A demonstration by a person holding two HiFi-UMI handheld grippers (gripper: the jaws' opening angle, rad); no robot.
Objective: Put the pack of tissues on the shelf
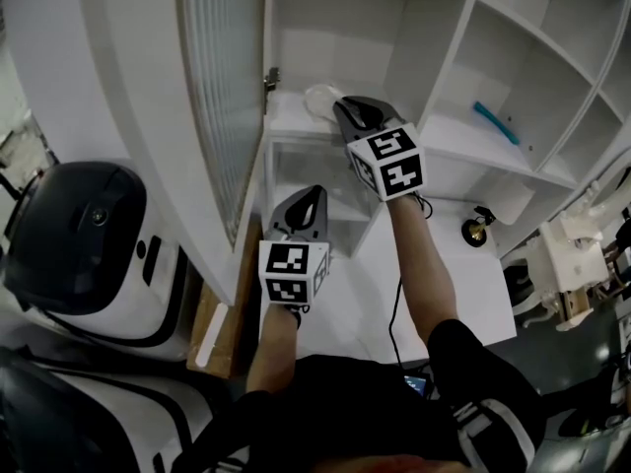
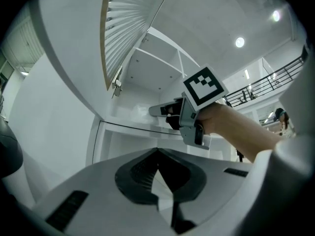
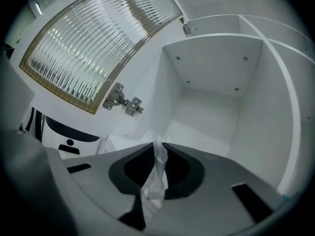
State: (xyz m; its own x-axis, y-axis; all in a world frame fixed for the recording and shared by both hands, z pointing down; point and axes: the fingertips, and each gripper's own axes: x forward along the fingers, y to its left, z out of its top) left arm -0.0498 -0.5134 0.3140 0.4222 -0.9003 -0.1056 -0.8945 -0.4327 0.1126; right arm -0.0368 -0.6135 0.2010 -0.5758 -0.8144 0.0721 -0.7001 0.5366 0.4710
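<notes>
The ribbed-glass door (image 1: 219, 87) stands swung open left of the shelf compartment (image 3: 211, 117), which is roomy ahead. The right gripper (image 1: 347, 106), its jaws nearly closed, pinches the pack of tissues (image 1: 320, 99) over the shelf board's (image 1: 288, 123) front edge. The left gripper (image 1: 314, 193) hangs lower, its jaws together and empty.

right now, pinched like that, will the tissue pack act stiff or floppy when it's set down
Probably floppy: the tissue pack squeezes thin and crinkled where the right gripper clamps it. Its translucent film wrap may be slippery.

Pale pack of tissues (image 3: 157, 176) sits pinched in right tongs (image 3: 157, 146) inside white shelf (image 3: 211, 117).
</notes>
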